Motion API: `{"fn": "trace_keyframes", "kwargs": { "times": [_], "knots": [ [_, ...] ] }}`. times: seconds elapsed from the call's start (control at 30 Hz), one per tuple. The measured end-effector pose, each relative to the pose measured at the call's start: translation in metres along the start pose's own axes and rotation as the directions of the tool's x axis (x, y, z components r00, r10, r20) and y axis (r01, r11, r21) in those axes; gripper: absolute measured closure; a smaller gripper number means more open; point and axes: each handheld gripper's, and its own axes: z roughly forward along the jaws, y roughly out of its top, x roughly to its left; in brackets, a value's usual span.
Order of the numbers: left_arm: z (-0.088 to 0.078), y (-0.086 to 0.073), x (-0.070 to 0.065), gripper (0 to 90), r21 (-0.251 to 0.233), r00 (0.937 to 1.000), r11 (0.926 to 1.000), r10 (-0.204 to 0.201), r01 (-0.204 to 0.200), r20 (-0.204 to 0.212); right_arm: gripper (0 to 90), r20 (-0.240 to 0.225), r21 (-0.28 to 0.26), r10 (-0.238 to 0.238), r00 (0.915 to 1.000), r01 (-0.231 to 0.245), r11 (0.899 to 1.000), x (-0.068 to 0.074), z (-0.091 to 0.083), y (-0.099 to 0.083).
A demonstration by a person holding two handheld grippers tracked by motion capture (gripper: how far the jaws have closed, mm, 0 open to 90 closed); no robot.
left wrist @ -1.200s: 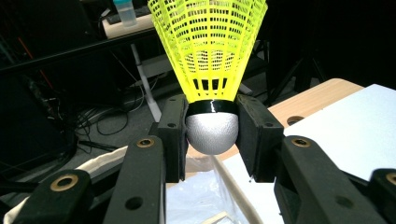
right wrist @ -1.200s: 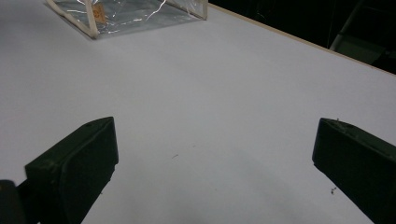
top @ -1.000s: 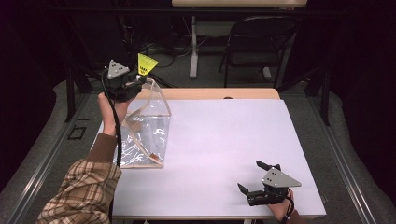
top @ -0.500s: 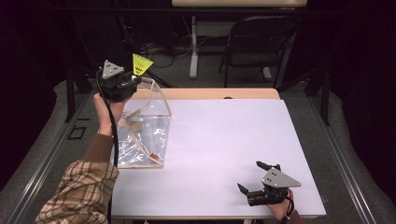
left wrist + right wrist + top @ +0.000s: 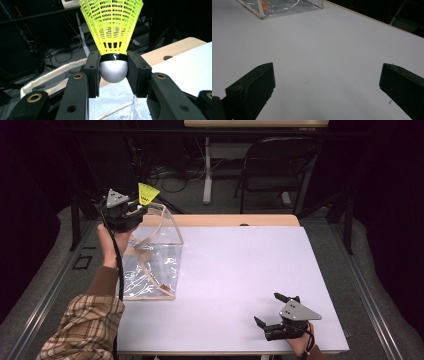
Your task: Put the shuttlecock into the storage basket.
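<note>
Shuttlecock above the clear bag
Left tongs (image 5: 136, 213) pinch the yellow shuttlecock (image 5: 148, 193), upper left; right tongs (image 5: 274, 310) spread, lower right.

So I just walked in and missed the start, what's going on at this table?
A person is working with a two-jaw tool in each hand. The left tool is shut on the grey rounded base of a yellow plastic mesh shuttlecock, held up over the open top of a clear plastic bag with cream trim at the left of the white table. The right tool rests open and empty near the table's front right.
</note>
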Motion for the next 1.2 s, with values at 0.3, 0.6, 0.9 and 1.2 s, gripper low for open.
{"fn": "trace_keyframes", "kwargs": {
  "times": [0.3,0.6,0.9,1.2],
  "knots": [
    [0.001,-0.011,0.005,64.6,0.021,0.9998,0.9995,-0.021,0.021,0.003,0.0,0.0,0.0,-0.002,1.0,0.002,1.0,0.0,0.0,0.0],
    [0.0,-0.016,0.008,64.6,0.042,0.9998,0.9989,-0.021,0.021,0.005,0.0,-0.001,-0.003,-0.005,1.0,0.005,1.0,0.001,-0.001,0.001],
    [0.002,-0.024,0.01,64.6,0.065,0.9997,0.9977,-0.019,0.018,0.016,0.0,0.001,0.001,-0.005,1.0,0.005,1.0,0.001,0.0,0.001],
    [0.003,-0.032,0.011,64.6,0.079,0.9991,0.9964,-0.032,0.03,0.029,0.0,-0.001,0.004,-0.004,1.0,0.004,1.0,0.001,0.001,0.0]
  ]
}}
